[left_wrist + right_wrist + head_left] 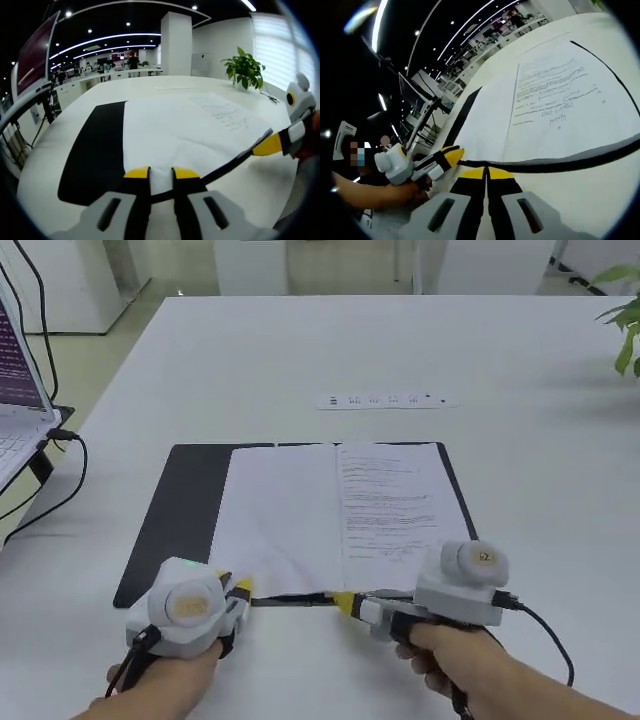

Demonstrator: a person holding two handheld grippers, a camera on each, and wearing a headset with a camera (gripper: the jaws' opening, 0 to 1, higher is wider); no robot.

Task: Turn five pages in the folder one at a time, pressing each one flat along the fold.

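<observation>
1. I saw the folder (180,510) lying open and flat on the smooth white surface (300,350). Its matte black cover showed as a broad band to the left of the sheets and as a thin strip along the right and near edges.
2. The left page (275,520) was blank white paper with a slight ripple near its lower edge. The right page (390,505) carried lines of fine print, too small for me to read.
3. The left claw (240,588), with grey plastic arms and yellow tips, sat at the folder's near edge below the blank page. In the left gripper view, the tips stood a narrow gap apart, with white paper showing between them and nothing clamped.
4. The right claw (485,173) had its yellow tips pressed together and gripped nothing I could make out. Its point rested at the black near edge around the fold.
5. A long white power strip (388,400) lay beyond the folder, well apart from it.
6. A laptop (15,390) with a black cable (70,480) sat at the left edge, and a leafy green plant (625,310) at the far right.
</observation>
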